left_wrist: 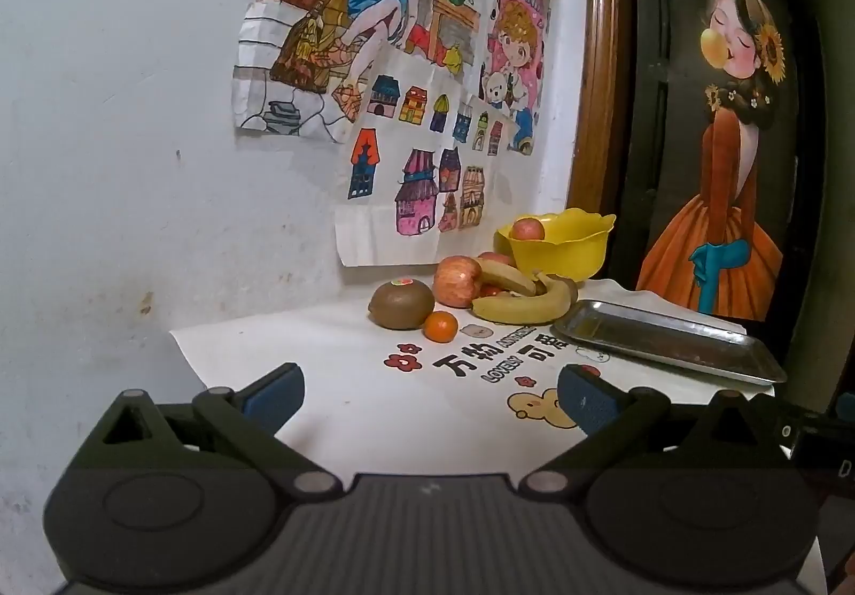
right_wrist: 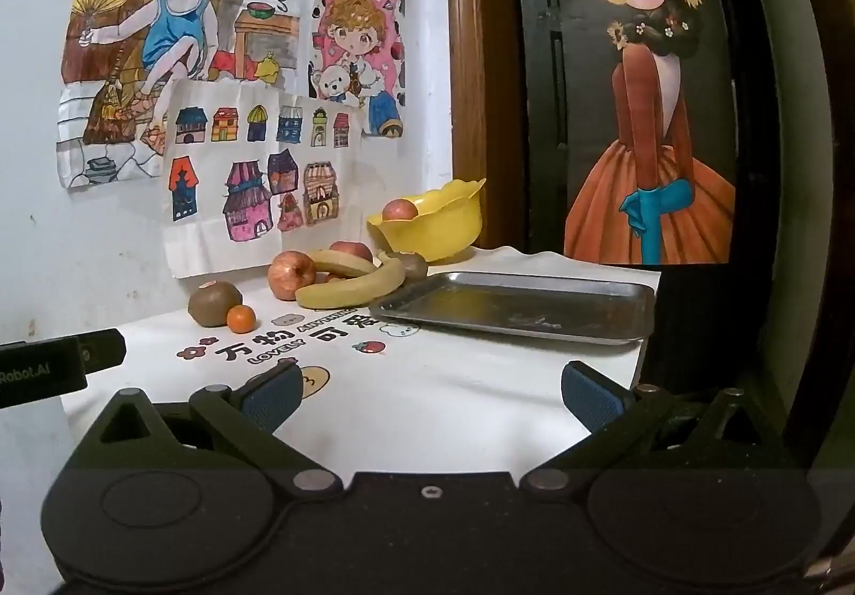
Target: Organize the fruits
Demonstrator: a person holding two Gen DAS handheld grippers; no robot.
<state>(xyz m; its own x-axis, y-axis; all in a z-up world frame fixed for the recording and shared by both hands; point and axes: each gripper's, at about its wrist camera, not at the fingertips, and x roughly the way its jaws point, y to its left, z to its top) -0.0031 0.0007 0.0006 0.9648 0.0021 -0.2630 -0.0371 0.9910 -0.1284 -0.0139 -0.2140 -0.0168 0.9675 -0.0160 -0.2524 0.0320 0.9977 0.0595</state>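
- Left wrist view: left gripper [left_wrist: 430, 397] has its blue-padded fingers spread wide, nothing between them, above the near part of the table.
- Right wrist view: right gripper [right_wrist: 427, 394] likewise spread apart and empty, level with the left one, whose black body shows at the left edge.
- Fruit pile sits at the far side of the table against the wall: brown fuzzy kiwi with a round sticker [left_wrist: 401, 303], small orange mandarin [left_wrist: 441, 326] touching its front, red-yellow streaked apple [left_wrist: 456, 281] just right of the kiwi, two yellow bananas with brown blemishes [left_wrist: 526, 303] lying crossed beside the apple.
- Yellow scalloped plastic bowl [left_wrist: 566, 250] stands behind the bananas; one red apple inside [left_wrist: 527, 229].
- Rectangular stainless steel tray [right_wrist: 513, 306], nothing in it, lies right of the pile, near the table's right edge.
- White tablecloth printed with cartoon figures and characters [right_wrist: 427, 392] covers the table.
- Pale wall carries coloured children's drawings [right_wrist: 176, 60]; dark door with a painted girl in an orange dress [right_wrist: 646, 140] to the right.
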